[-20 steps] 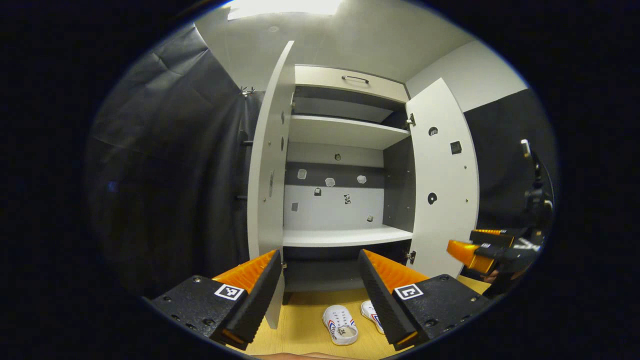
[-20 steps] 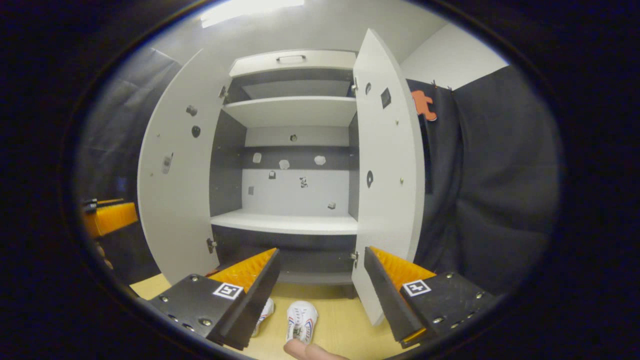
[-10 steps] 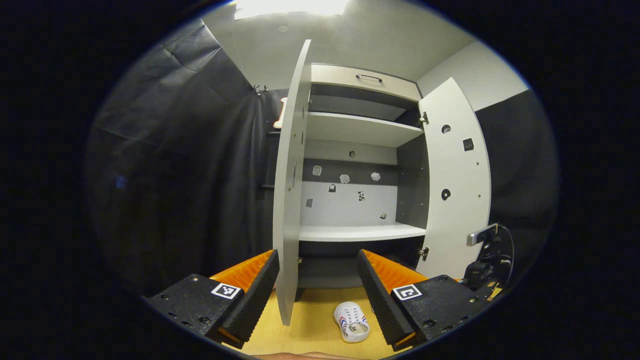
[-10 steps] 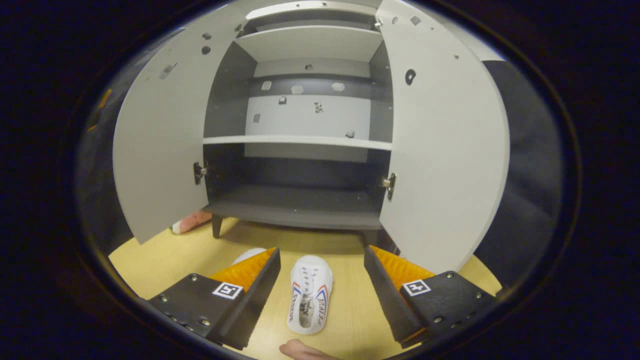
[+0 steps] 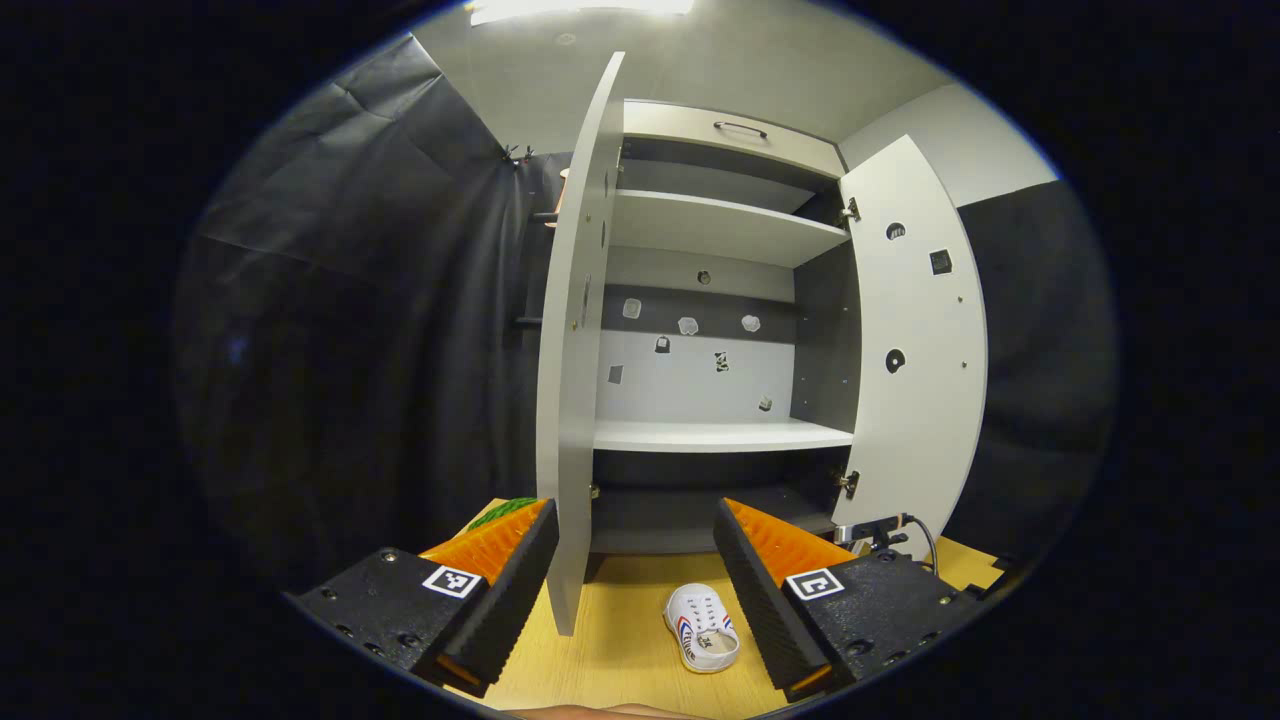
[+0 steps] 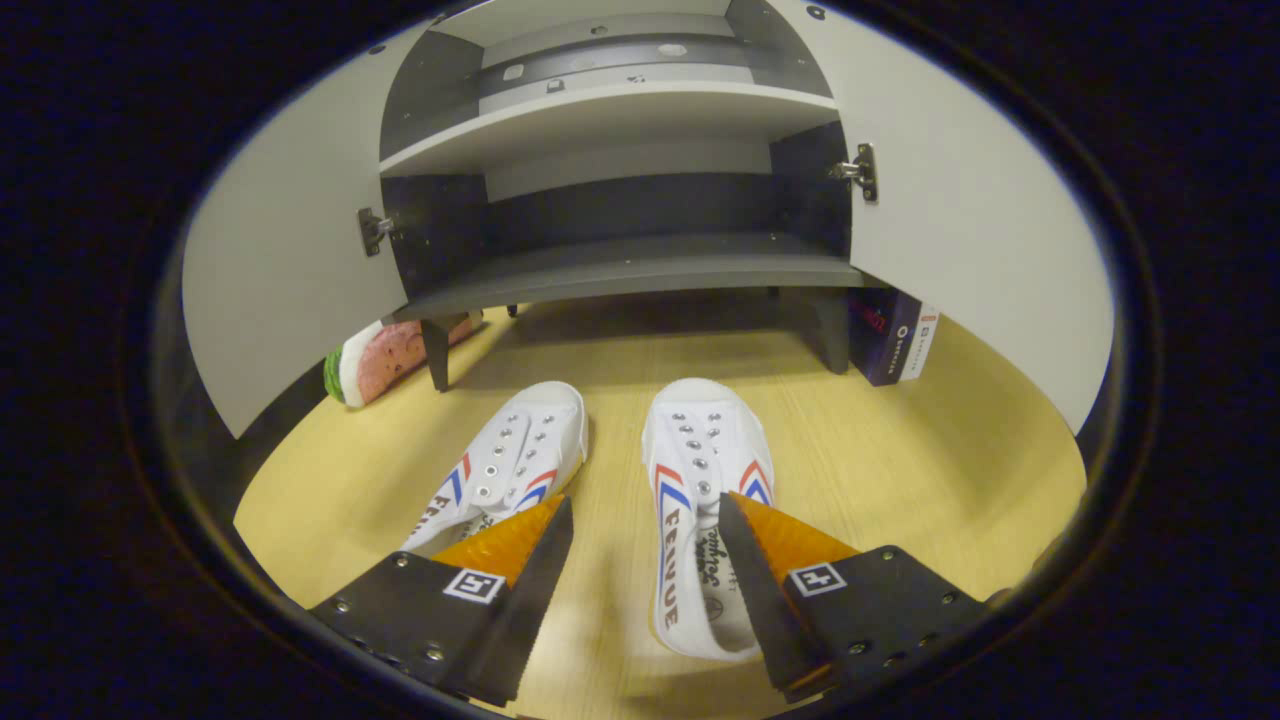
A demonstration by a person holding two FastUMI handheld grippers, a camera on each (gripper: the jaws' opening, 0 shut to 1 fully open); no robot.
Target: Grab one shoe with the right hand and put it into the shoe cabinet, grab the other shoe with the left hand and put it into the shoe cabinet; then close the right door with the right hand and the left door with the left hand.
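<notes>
**First step: right tool over the right-hand shoe, nothing gripped**

Right tool (image 6: 640, 560) hangs low over the wooden floor (image 6: 900, 470) with its two fingers spread wide, empty. Right shoe (image 6: 700, 500) lies toe toward the shoe cabinet (image 6: 620, 265); one finger overlaps its outer side in the right gripper view, the other sits in the gap toward the left shoe (image 6: 510, 465). Contact: cannot tell.

Judged step: reaching for the first shoe. Next move likely calls for shifting across so both fingers straddle the shoe, then closing on its sides and lifting to the dark bottom shelf.

Left tool (image 5: 630, 580) held higher and further back, fingers apart, empty, facing the cabinet.

Both doors stand open: left door (image 5: 575, 350) edge-on just ahead of the left tool, right door (image 5: 915, 340) swung wide.

Clutter: watermelon-slice toy (image 6: 375, 355) by the cabinet's left leg; dark box (image 6: 890, 340) by the right side. Neither blocks the shelf. The shoes lie near each other, so a finger could nudge the neighbour.
</notes>
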